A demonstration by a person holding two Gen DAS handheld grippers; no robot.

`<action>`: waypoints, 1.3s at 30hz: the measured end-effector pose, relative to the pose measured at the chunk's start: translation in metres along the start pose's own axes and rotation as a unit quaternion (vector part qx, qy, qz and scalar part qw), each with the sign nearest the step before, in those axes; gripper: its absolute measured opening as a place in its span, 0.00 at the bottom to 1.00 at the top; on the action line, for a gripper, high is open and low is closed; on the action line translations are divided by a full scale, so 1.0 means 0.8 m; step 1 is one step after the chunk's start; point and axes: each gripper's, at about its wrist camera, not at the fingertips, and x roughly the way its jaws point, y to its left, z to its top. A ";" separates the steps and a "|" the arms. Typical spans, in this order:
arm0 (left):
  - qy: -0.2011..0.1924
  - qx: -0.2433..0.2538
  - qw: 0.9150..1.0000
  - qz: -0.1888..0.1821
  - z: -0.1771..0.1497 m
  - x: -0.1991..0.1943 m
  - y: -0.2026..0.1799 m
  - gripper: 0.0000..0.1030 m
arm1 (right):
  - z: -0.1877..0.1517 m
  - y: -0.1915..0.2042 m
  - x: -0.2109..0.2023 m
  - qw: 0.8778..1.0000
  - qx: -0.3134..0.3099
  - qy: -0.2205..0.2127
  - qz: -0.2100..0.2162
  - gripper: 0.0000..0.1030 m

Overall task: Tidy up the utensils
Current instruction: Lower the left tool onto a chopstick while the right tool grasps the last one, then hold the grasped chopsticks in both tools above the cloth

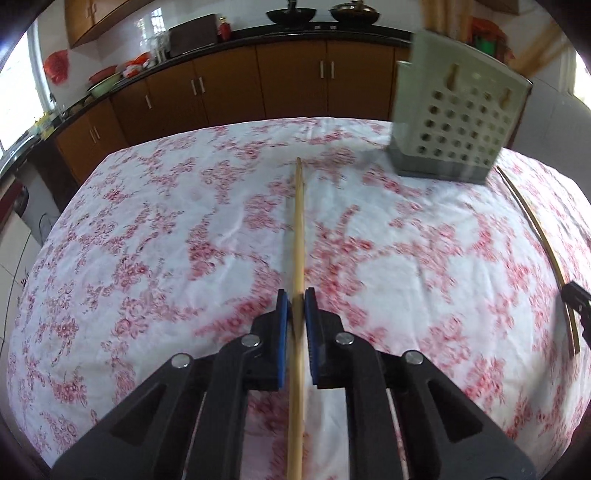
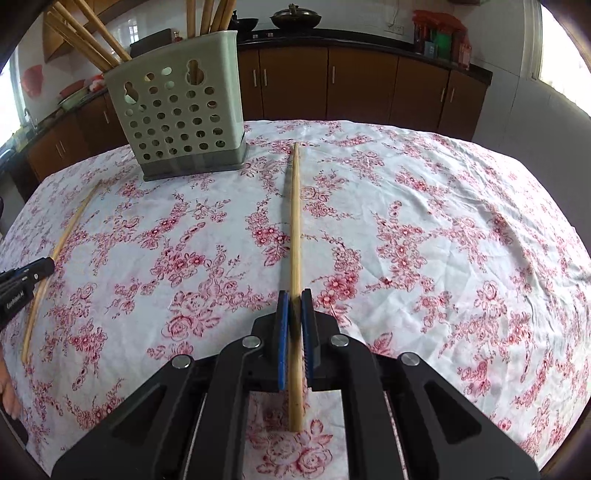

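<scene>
Brown cabinets (image 2: 362, 81) under a dark counter line the far wall of a kitchen, with two dark pans (image 1: 291, 14) on the counter. Nearer, the surface carries a white cloth with red flowers (image 2: 424, 229). A pale green holder with round holes (image 2: 177, 118) stands on the far part of the cloth, and several wooden chopsticks (image 2: 92, 37) stick out of its top. The left gripper (image 1: 296, 306) has its jaws pinching one chopstick (image 1: 299, 229), which points toward the far edge. The right gripper (image 2: 294, 306) likewise has its jaws closed on another chopstick (image 2: 294, 221), just right of the holder.
</scene>
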 end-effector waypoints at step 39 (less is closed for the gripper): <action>-0.012 -0.018 1.000 -0.020 0.006 0.009 0.013 0.20 | 0.002 0.017 0.006 1.000 -0.015 -0.006 -0.006 0.08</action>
